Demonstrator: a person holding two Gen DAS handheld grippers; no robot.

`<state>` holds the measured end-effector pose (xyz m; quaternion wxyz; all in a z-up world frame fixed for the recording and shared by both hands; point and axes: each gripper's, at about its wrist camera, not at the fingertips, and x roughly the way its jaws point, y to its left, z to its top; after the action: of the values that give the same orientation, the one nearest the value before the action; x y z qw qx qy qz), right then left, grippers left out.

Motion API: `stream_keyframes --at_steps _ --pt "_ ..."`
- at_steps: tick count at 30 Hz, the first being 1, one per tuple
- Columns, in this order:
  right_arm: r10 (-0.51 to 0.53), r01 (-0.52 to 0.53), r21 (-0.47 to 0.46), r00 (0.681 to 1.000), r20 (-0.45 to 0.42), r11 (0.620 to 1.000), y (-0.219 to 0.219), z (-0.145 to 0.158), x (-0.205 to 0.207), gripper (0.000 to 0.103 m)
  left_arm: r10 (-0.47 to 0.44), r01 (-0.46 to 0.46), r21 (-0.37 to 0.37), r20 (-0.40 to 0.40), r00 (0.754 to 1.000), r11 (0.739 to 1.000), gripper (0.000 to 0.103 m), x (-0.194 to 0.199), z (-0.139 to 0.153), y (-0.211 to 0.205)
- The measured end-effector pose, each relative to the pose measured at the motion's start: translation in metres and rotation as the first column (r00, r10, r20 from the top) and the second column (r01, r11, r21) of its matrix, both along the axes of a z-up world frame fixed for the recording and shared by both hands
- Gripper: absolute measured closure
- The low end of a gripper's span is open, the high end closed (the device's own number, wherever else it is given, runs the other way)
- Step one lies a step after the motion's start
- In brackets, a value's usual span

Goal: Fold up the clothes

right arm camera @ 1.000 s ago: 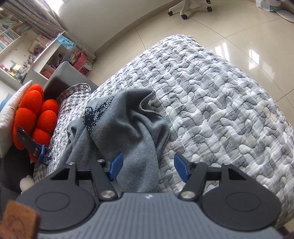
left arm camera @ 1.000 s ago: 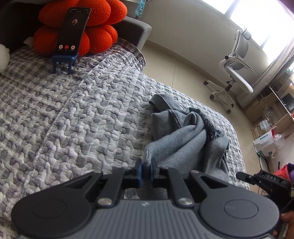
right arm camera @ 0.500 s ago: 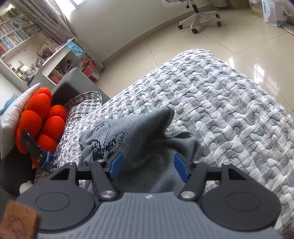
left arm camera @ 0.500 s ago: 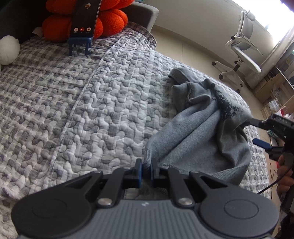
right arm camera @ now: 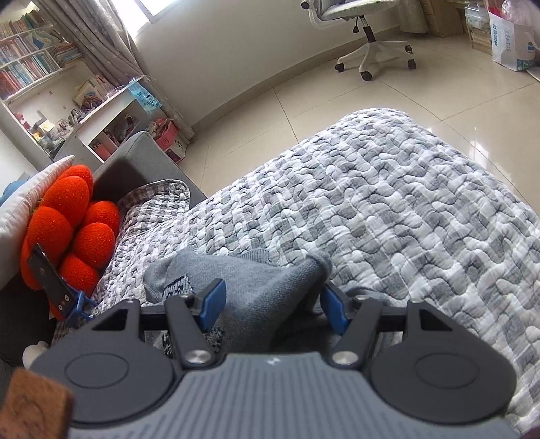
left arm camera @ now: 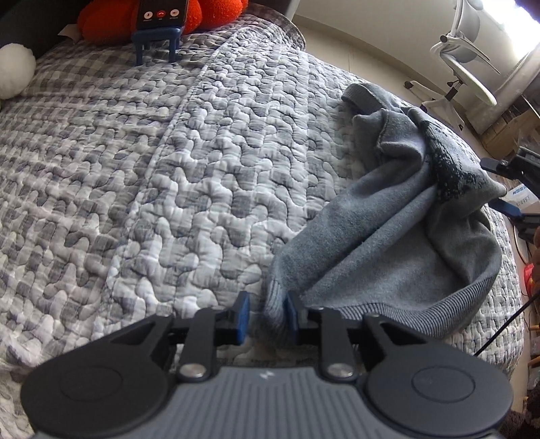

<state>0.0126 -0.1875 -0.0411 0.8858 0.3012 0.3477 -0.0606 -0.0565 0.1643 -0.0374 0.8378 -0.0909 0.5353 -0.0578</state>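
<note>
A grey sweater (left arm camera: 388, 229) lies crumpled on the right part of the quilted bed (left arm camera: 168, 169). Its ribbed hem runs toward my left gripper (left arm camera: 266, 314). The left jaws are open a little: a fold of the hem sits between them against the right pad, with quilt showing beside the left pad. In the right wrist view a raised peak of the sweater (right arm camera: 263, 280) stands between the wide-open fingers of my right gripper (right arm camera: 273, 304). The right gripper (left arm camera: 506, 189) also shows at the sweater's far right edge in the left wrist view.
A phone on a blue stand (left arm camera: 158, 20) leans on a red cushion (left arm camera: 101, 23) at the head of the bed, beside a white plush (left arm camera: 13, 74). An office chair (right arm camera: 364, 33), shelves (right arm camera: 33, 60) and a paper bag (right arm camera: 513, 44) stand on the tiled floor.
My left jaws, shut on the hem before, have parted. The left gripper moved lower and further onto the bed. The right gripper came in over the sweater, whose peak now sits between its fingers.
</note>
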Motion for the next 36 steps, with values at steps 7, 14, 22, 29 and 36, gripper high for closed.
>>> stream_keyframes --at_steps 7,14,22,29,36 --pt "0.054 -0.054 0.001 0.999 -0.003 0.999 0.003 -0.007 0.021 0.037 0.009 -0.009 -0.003 0.028 1.000 1.000 0.048 0.029 0.010 0.001" --pt "0.070 -0.070 0.041 0.997 -0.012 0.997 -0.005 -0.019 0.036 0.037 0.038 -0.031 -0.102 0.070 0.997 0.994 0.042 0.090 0.015 -0.028" --pt "0.120 -0.123 0.092 0.992 0.036 0.988 -0.018 -0.023 0.038 0.035 0.060 -0.040 -0.116 0.168 0.984 0.992 0.039 0.135 -0.007 -0.066" --pt "0.152 -0.157 0.195 0.988 0.038 0.968 -0.026 -0.029 0.041 0.033 0.117 -0.087 -0.219 0.127 0.985 0.972 0.039 0.156 -0.015 -0.057" --pt "0.235 -0.245 0.240 0.969 0.070 0.939 -0.019 -0.022 0.036 0.033 0.131 -0.098 -0.266 0.109 0.985 0.959 0.041 0.160 -0.015 -0.060"
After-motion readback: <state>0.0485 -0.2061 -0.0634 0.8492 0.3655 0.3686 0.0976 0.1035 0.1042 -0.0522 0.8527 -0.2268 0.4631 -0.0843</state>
